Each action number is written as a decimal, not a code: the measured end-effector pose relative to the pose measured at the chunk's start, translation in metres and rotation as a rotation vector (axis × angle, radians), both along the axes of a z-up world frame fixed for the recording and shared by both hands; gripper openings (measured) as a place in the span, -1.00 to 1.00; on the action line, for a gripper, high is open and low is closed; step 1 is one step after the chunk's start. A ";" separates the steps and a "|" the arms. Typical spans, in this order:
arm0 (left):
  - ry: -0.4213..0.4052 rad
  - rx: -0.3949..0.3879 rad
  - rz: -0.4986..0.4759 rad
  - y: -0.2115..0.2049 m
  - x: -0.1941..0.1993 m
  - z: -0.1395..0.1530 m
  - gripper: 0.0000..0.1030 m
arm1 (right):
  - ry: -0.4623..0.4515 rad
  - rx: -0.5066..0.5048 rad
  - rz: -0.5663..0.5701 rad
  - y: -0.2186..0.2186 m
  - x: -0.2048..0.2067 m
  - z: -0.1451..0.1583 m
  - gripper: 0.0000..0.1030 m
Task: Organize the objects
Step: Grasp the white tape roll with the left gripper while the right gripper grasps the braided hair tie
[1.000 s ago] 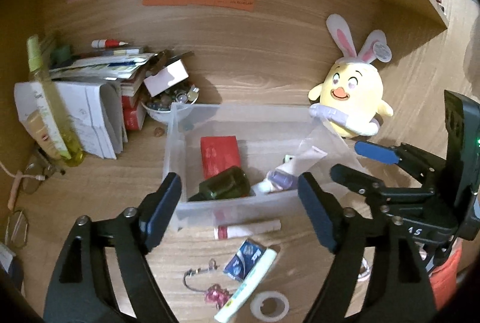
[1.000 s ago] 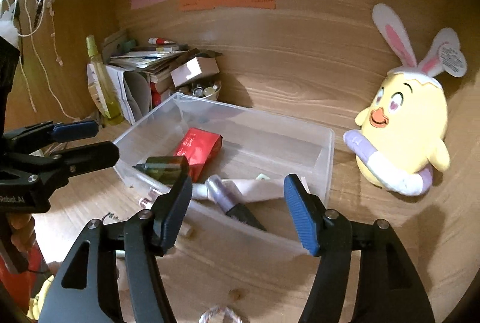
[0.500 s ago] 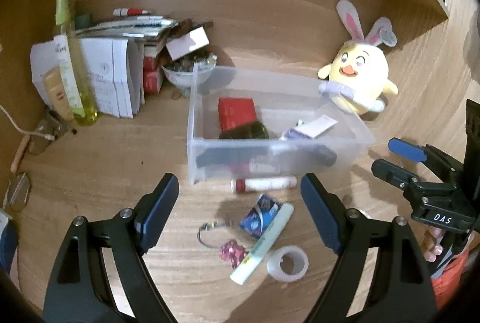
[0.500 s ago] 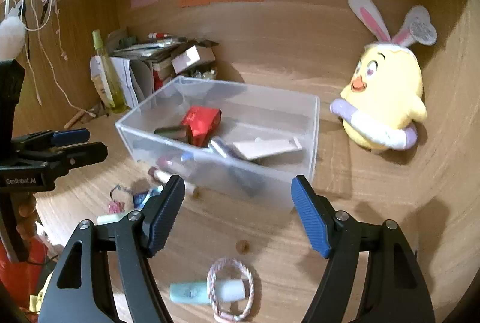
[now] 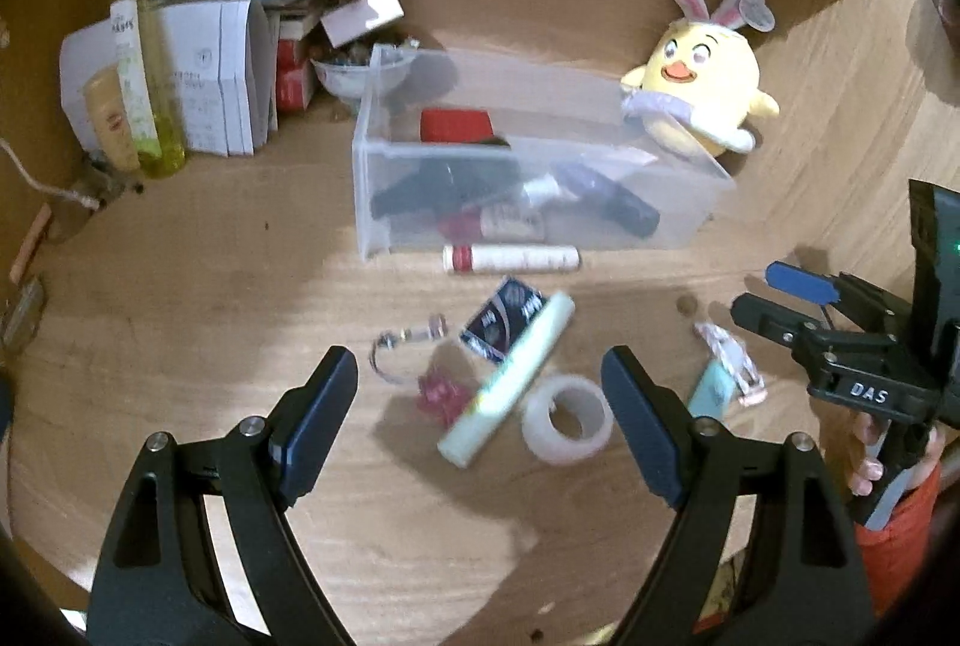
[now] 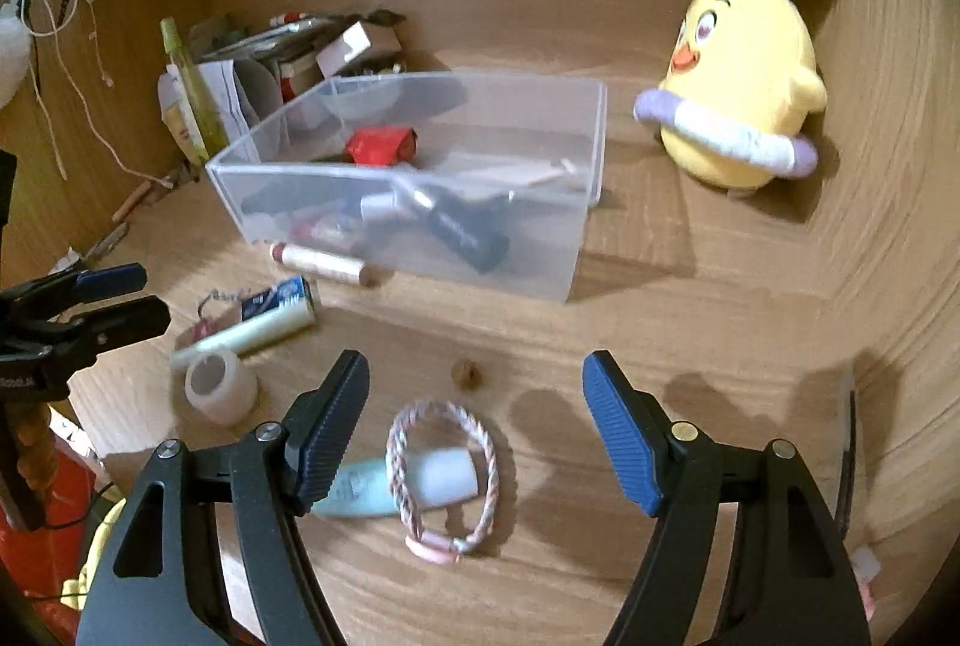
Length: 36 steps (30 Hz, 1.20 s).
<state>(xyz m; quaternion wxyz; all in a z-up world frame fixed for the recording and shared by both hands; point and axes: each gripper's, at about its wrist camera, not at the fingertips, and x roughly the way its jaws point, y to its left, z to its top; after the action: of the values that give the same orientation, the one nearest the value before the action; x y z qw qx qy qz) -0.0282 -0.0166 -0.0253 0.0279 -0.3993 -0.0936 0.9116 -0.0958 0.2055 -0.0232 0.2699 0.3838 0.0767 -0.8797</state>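
Note:
A clear plastic bin (image 5: 372,202) (image 6: 540,250) on the wooden desk holds a red box (image 5: 456,125), a dark bottle and some tubes. In front of it lie a white tube with a red cap (image 5: 510,259), a dark blue sachet (image 5: 501,319), a pale green tube (image 5: 510,385), a tape roll (image 5: 567,421) (image 6: 219,388) and a keyring with a pink charm (image 5: 441,394). My left gripper (image 5: 480,388) (image 6: 141,295) hangs open above these. My right gripper (image 6: 477,376) (image 5: 765,295) is open over a braided bracelet (image 6: 393,460) lying on a light-blue tube (image 6: 372,490).
A yellow plush chick (image 5: 702,87) (image 6: 744,87) sits right of the bin against the back wall. At back left stand a yellow-green bottle (image 5: 141,63), folded papers (image 5: 222,63), small boxes and a bowl (image 5: 342,72). A small brown pellet (image 6: 466,373) lies on the desk.
Both grippers drew back from the bin and sank, so the loose items in front of it came into view. The right jaws stand a little wider than a second ago.

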 end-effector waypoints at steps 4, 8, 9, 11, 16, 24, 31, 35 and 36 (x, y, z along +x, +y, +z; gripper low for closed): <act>-0.025 0.031 -0.017 0.005 0.011 -0.008 0.63 | -0.017 0.006 0.005 0.003 0.006 -0.007 0.37; -0.041 0.025 -0.041 0.017 0.021 -0.014 0.63 | -0.037 -0.002 0.006 0.007 0.012 -0.010 0.37; -0.047 0.023 -0.048 0.021 0.022 -0.017 0.63 | -0.040 -0.005 0.007 0.009 0.014 -0.010 0.37; -0.061 0.025 -0.064 0.028 0.023 -0.022 0.62 | -0.042 -0.004 0.010 0.011 0.020 -0.011 0.37; -0.079 0.021 -0.078 0.040 0.016 -0.031 0.39 | -0.051 0.017 0.007 0.015 0.029 -0.020 0.37; -0.075 0.016 -0.079 0.047 0.005 -0.036 0.27 | -0.045 0.032 0.003 0.018 0.037 -0.031 0.17; -0.063 0.000 -0.083 0.055 -0.007 -0.037 0.10 | -0.009 0.064 -0.004 0.016 0.039 -0.034 -0.56; -0.059 -0.007 -0.089 0.057 -0.011 -0.037 -0.18 | -0.005 0.050 -0.022 0.019 0.037 -0.034 -0.60; -0.058 -0.005 -0.089 0.056 -0.012 -0.037 -0.25 | -0.004 0.045 -0.029 0.020 0.036 -0.033 -0.61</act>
<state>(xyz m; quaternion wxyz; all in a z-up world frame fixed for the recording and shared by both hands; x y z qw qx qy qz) -0.0407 0.0399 -0.0623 0.0650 -0.4293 -0.0743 0.8978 -0.0599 0.2259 -0.0559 0.2486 0.3924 0.0903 -0.8809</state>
